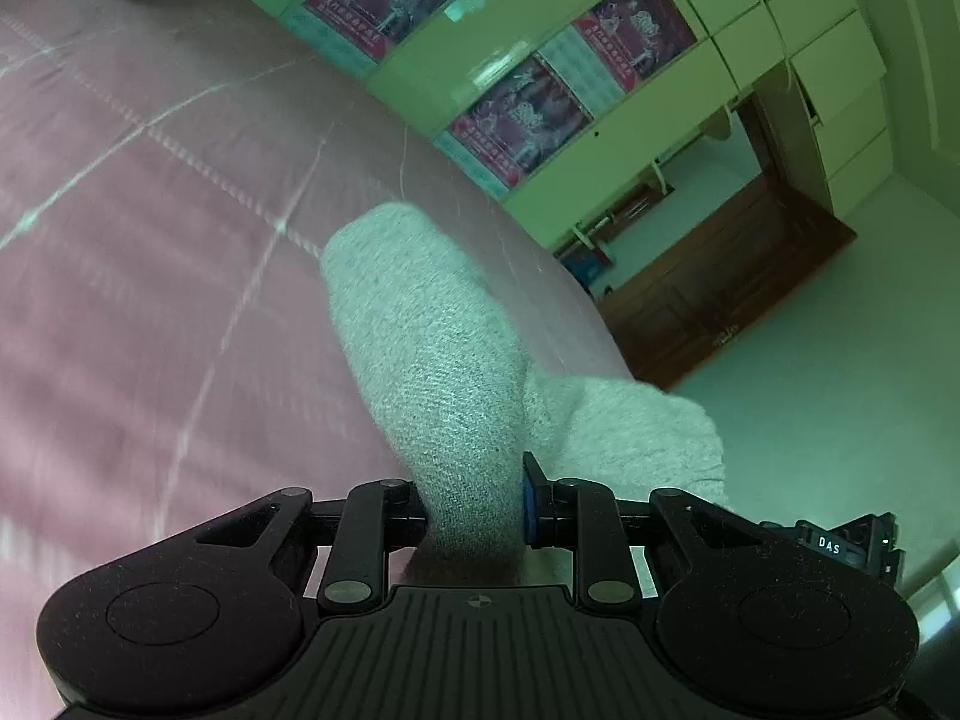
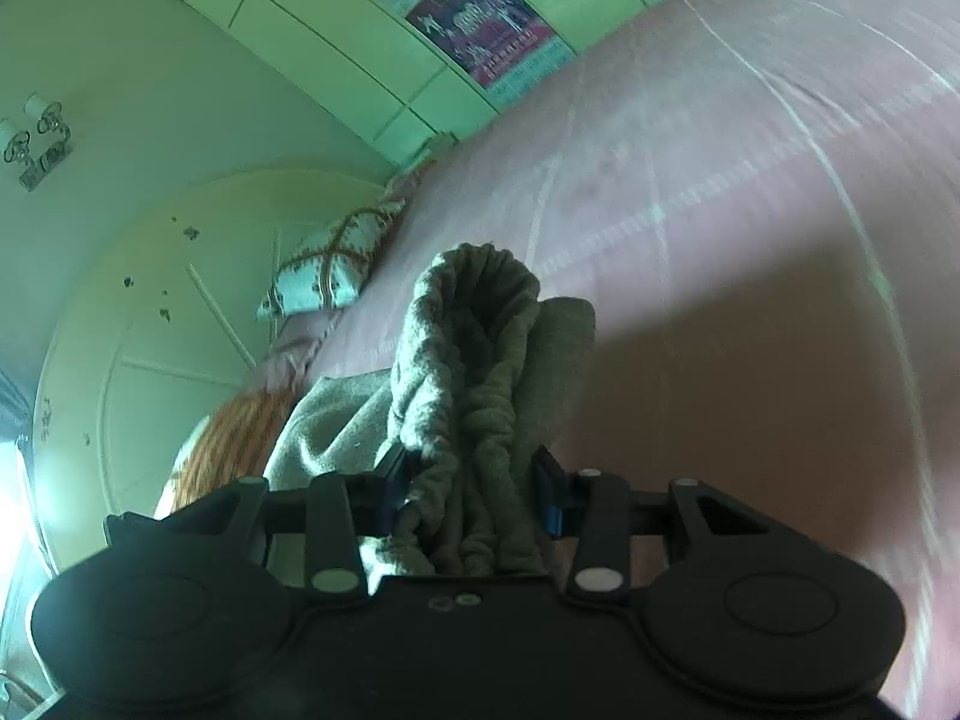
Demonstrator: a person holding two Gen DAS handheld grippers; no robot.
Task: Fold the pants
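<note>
- The left gripper (image 1: 474, 504) has its jaws pinched tight on a fold of the grey knitted pants (image 1: 432, 372); the cloth fills the narrow gap between the two black fingers.
- From that grip the fabric rises in a thick rounded band up and away from the gripper, held clear above the pink bedspread (image 1: 150, 240), and a second lobe of the same cloth droops off to the right of the jaws.
- The right gripper (image 2: 474, 498) has its jaws closed on a bunched, gathered edge of the pants (image 2: 474, 360), which looks like the ribbed waistband; the bundle is thicker here, so the fingers stand a little farther apart than on the left.
- Blue pads (image 2: 549, 510) show on the inner faces of the right fingers, pressed against the cloth.
- More of the garment hangs slack to the left of the right gripper, down toward the bed.
- The bedspread (image 2: 720, 240) is quilted with pale stitched lines and is blurred in both views.
- A patterned pillow (image 2: 324, 276) lies at the head of the bed, near the pale headboard (image 2: 150, 330).
- Pale green cupboards with red posters (image 1: 516, 126) stand along the far side of the bed, and a dark wooden door (image 1: 720, 276) lies beyond them.
</note>
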